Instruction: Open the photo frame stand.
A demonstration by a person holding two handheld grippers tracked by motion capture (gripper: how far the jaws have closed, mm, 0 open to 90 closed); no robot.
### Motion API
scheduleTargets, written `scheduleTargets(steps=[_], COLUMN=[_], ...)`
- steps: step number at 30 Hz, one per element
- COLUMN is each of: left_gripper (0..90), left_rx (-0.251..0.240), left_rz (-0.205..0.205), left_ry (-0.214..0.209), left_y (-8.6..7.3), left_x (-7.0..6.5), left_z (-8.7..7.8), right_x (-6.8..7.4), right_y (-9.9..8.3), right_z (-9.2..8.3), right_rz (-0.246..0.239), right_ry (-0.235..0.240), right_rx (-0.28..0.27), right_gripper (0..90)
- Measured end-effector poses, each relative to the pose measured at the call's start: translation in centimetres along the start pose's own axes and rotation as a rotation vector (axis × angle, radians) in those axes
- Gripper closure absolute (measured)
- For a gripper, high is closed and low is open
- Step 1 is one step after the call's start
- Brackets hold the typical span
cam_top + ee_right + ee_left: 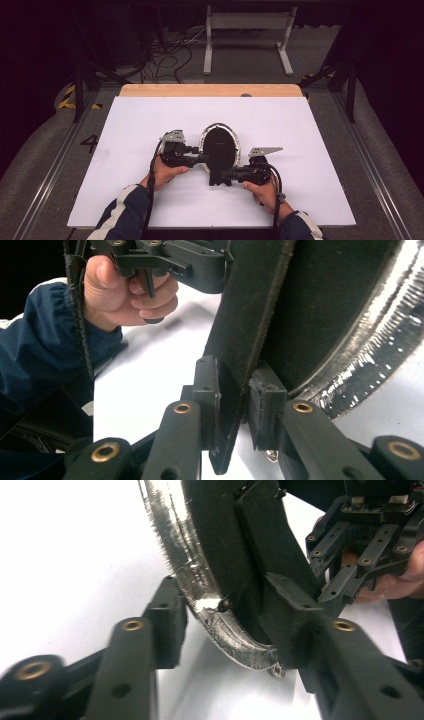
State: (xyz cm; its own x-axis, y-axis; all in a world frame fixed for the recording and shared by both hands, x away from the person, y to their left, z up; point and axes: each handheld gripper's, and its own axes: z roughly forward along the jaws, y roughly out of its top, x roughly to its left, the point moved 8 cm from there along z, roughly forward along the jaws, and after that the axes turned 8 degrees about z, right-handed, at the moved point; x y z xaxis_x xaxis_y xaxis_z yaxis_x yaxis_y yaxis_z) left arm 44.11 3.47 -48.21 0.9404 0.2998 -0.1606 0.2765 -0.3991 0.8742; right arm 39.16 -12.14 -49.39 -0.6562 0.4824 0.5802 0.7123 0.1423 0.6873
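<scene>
- Table (150, 200): white rectangular top with a strip of bare wood along the far edge; stands on grey floor between dark rails; cables and a white frame lie on the floor beyond it.
- Oval frame (219, 145): black back panel inside a glittering silver rim; sits near the middle of the table, between the two grippers; a flat black stand panel (250, 325) juts from its back toward the person; in the left gripper view the silver rim (200, 595) curves down to the white surface.
- Left gripper (200, 159): held in the person's left hand (165, 172), just left of the frame; grey three-cornered plate on top; jaws set either side of the frame's lower edge, one on the silver rim side, one on the black back; whether they press on it or merely straddle it cannot be told.
- Right gripper (235, 410): held in the right hand (262, 192), at the frame's near right; jaws pressed together on the bottom edge of the stand panel, one pad on each face.
- Sleeves (122, 212): dark blue with white stripes; enter from the near edge.
</scene>
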Motion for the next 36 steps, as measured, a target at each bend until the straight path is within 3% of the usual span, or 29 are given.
scheduleTargets(steps=[2,3,5,6,10,14,26,31,32,36], left_gripper=[59.6,60.0,60.4,60.5,62.7,65.6,69.4,71.5,71.8,72.2], left_rx=[0.000,0.005,0.007,0.005,0.017,0.024,0.008,0.008,0.012,0.019], left_rz=[-0.002,0.024,0.032,0.009,0.016,0.058,0.134,0.190,0.223,0.250], left_ry=[-0.020,-0.025,-0.022,-0.023,-0.061,-0.053,0.058,0.128,0.158,0.189], left_y=[-0.1,-0.1,-0.1,-0.1,-0.3,-0.1,0.6,0.9,1.0,1.1], left_x=[-0.2,-0.2,-0.3,-0.5,-0.9,-1.2,-1.3,-1.3,-1.2,-1.2], left_z=[0.1,0.1,0.1,0.1,0.2,0.2,-0.1,-0.5,-0.5,-0.6], right_x=[0.1,0.1,0.0,0.0,-0.1,-0.2,0.3,0.7,0.7,0.8], right_y=[0.0,0.0,0.0,0.0,0.0,0.0,0.4,0.6,0.6,0.6], right_z=[0.0,0.0,0.0,0.0,0.0,0.0,-0.3,-0.4,-0.5,-0.6], right_rz=[0.000,0.000,0.002,0.004,0.005,0.002,-0.019,-0.027,-0.025,-0.022], right_ry=[-0.001,-0.003,-0.006,-0.007,-0.015,-0.029,-0.036,-0.025,-0.023,-0.019], right_rx=[0.001,0.002,0.002,0.001,0.001,-0.001,-0.019,-0.021,-0.019,-0.017], right_gripper=[78.6,78.8,78.9,78.9,78.9,78.6,77.4,77.1,76.9,76.5])
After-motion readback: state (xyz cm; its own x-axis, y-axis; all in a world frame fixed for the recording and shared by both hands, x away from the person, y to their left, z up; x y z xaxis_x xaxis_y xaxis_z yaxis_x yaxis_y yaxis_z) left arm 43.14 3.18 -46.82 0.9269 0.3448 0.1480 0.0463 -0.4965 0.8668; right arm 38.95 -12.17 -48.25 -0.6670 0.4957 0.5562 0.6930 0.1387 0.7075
